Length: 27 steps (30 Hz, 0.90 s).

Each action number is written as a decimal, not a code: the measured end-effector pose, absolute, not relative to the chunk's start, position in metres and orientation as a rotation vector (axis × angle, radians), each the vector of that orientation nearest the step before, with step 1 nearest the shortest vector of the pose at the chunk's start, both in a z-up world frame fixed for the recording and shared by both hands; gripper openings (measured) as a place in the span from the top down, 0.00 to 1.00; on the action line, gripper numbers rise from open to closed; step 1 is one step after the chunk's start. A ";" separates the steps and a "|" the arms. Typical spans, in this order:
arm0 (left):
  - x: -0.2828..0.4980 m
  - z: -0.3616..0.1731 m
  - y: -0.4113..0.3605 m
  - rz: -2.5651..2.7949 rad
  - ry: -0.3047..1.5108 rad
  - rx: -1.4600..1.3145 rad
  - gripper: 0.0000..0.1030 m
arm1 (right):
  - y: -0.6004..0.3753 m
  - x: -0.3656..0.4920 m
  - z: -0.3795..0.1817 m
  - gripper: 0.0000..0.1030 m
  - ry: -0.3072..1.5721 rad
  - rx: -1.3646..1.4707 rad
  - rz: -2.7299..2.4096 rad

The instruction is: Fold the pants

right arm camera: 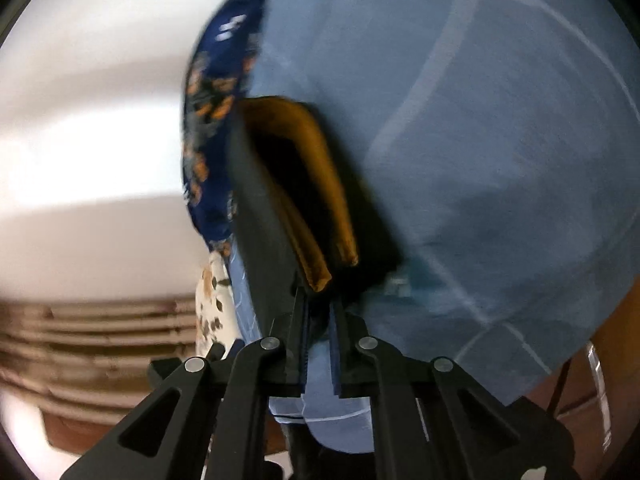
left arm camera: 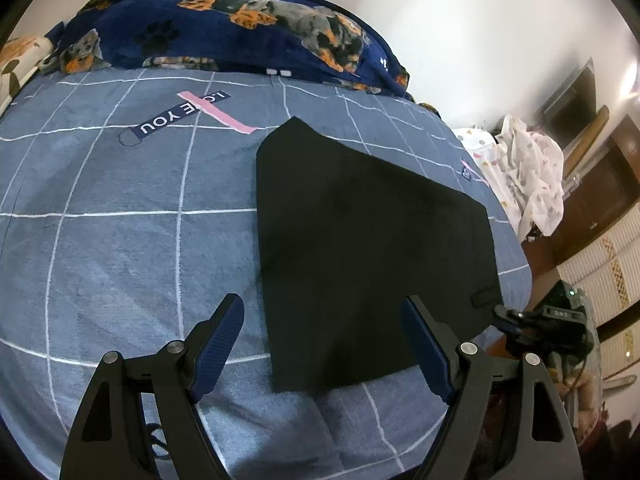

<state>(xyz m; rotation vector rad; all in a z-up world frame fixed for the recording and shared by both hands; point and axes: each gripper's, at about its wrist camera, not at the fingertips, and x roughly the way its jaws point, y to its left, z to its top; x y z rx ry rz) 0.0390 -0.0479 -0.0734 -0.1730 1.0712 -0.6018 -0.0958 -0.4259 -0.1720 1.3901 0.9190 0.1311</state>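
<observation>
The black pants [left arm camera: 360,240] lie folded flat on the blue checked bedsheet [left arm camera: 120,240]. My left gripper [left arm camera: 324,332] hovers open over their near edge, with one blue pad [left arm camera: 220,344] above the sheet and the other over the cloth. At the pants' right corner, by a belt loop [left arm camera: 484,300], my right gripper [left arm camera: 506,316] comes in from the bed's side. In the blurred right wrist view the right gripper [right arm camera: 319,300] is shut on the edge of the pants [right arm camera: 256,208]. There the brown waistband lining [right arm camera: 316,176] shows, lifted off the sheet [right arm camera: 480,160].
A navy dog-print blanket [left arm camera: 224,28] is heaped along the far side of the bed. A white patterned cloth [left arm camera: 528,176] hangs past the right edge, with wooden furniture [left arm camera: 600,184] beyond. A cream pillow [left arm camera: 16,64] sits at the far left.
</observation>
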 end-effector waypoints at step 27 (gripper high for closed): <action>0.040 -0.081 -0.048 -0.601 1.100 -0.180 0.22 | -0.441 -0.101 -0.153 0.49 0.890 1.351 0.059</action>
